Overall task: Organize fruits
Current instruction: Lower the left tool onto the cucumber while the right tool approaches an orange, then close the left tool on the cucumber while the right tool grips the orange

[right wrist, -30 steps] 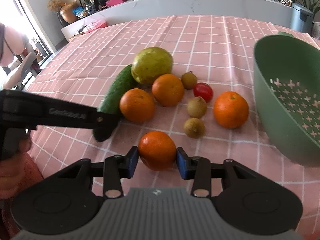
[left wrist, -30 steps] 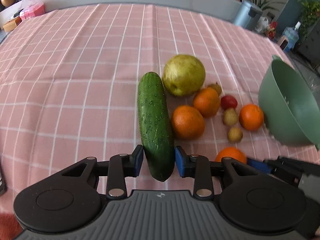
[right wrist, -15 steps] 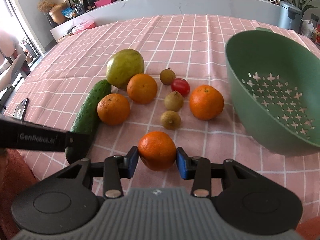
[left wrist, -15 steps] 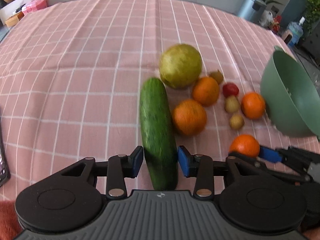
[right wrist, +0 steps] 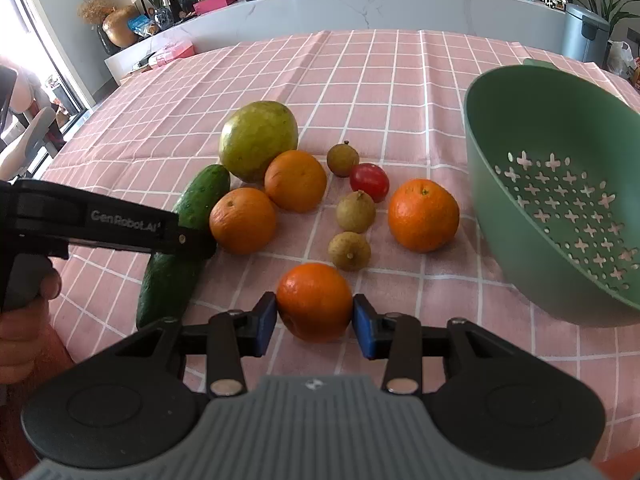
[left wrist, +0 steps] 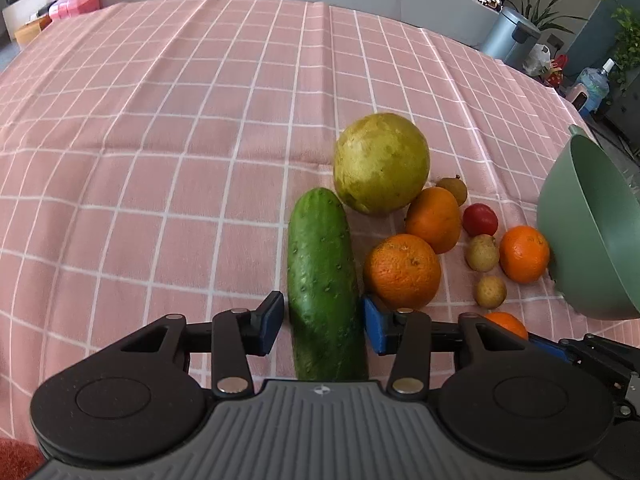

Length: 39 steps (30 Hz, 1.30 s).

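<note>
A green cucumber (left wrist: 322,276) lies on the pink checked cloth between the fingers of my left gripper (left wrist: 323,324), with small gaps beside the pads, so the gripper stands open around it. My right gripper (right wrist: 315,320) is shut on an orange (right wrist: 315,300). Beyond lie a large yellow-green fruit (right wrist: 259,140), three more oranges (right wrist: 423,214), a red tomato (right wrist: 369,182) and three small brown fruits (right wrist: 349,250). A green colander (right wrist: 560,184) sits tilted at the right. The cucumber also shows in the right wrist view (right wrist: 176,248), partly behind my left gripper.
The pink checked tablecloth (left wrist: 160,120) stretches far to the left and back. A white counter (right wrist: 360,4) with clutter runs behind the table. A grey bin (right wrist: 584,32) stands at the back right. The colander also shows at the right edge of the left wrist view (left wrist: 588,232).
My left gripper has slid forward along the cucumber, and its pads now stand a little apart from it. My right gripper, still on the orange, has shifted so the colander sits farther right.
</note>
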Motion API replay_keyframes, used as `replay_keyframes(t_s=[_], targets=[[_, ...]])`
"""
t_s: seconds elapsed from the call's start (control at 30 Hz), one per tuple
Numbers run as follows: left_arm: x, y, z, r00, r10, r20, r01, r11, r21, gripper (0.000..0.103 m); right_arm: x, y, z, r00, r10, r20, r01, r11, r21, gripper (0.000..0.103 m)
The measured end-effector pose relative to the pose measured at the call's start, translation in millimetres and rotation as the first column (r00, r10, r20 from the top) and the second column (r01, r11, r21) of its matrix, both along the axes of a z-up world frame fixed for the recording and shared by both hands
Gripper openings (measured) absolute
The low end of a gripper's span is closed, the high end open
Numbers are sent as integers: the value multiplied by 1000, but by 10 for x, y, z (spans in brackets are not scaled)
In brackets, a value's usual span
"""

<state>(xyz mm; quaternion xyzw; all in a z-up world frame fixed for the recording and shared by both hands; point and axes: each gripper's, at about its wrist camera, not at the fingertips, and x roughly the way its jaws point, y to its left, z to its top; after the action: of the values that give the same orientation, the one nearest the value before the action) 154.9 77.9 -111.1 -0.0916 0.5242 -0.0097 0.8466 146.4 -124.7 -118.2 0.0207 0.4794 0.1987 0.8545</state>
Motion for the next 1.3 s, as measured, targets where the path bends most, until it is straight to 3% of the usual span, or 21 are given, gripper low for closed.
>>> replay_keyframes(t_s=[0.33, 0.77, 1.07, 1.3], targets=[[-136, -28, 93, 1000, 1, 11, -1, 1000, -4, 42, -25, -8, 32, 1000, 14, 14, -14, 1000, 1, 37], [-527, -224, 691, 994, -4, 108, 10, 999, -50, 42, -251, -193, 479, 992, 42, 115, -44, 999, 21, 37], [-424, -775, 1115, 972, -127, 196, 147, 985, -89, 42, -265, -549, 877, 979, 50, 197, -52, 999, 2, 36], [-18, -1391, 1258, 940, -265, 215, 297, 945, -134, 42, -41, -1033, 1066, 978, 20, 207, -6, 998, -67, 36]])
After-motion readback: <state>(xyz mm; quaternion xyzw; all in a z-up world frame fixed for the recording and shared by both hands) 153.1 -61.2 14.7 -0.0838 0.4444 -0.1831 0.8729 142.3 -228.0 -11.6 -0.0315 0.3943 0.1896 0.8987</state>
